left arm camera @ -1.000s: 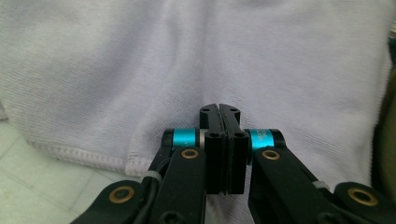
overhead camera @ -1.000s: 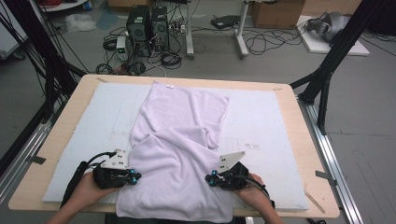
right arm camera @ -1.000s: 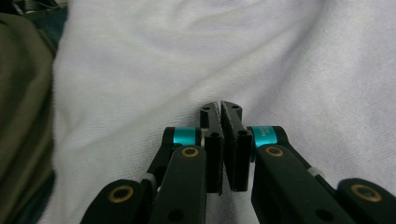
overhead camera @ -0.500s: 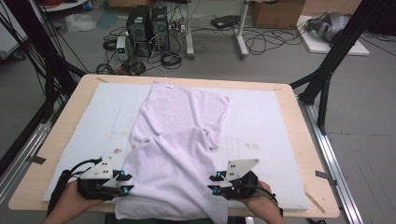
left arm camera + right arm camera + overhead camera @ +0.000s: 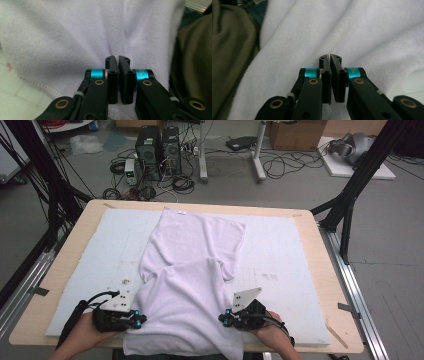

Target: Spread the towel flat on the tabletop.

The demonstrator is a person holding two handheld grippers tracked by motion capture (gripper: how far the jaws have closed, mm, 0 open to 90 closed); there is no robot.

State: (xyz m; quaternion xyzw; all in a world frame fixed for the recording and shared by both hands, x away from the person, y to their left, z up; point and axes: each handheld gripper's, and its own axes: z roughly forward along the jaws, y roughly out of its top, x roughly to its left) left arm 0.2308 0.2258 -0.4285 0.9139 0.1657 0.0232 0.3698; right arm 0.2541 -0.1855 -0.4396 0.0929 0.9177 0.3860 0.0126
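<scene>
A pale lilac towel (image 5: 187,285) lies lengthwise down the middle of a white pad (image 5: 280,255) on the wooden table (image 5: 320,250). Its far end sits flat near the pad's far edge, and its near end is bunched up and spills over the pad's near edge toward the person.

At the towel's near left edge is the left gripper (image 5: 136,318), held in the person's left hand (image 5: 85,332). In the left gripper view its jaws are pressed together with cloth running between them, so it is clamped on the towel's hem (image 5: 37,83), close to the stitched border.

At the towel's near right edge is the right gripper (image 5: 226,318), with the right hand (image 5: 272,337) behind it. In the right gripper view its jaws are likewise squeezed tight on a fold of the towel.

With both near edges pinched, the step in hand looks like pulling or lifting the near end to spread or fold the towel. To do it well, keep both grips firm and move both hands together at the same height, so the towel comes up square, not skewed. The bunched fold across the towel's middle will need gentle outward tension to flatten. The grips sit on a thin bit of cloth, so a sharp tug could slip it free.
</scene>
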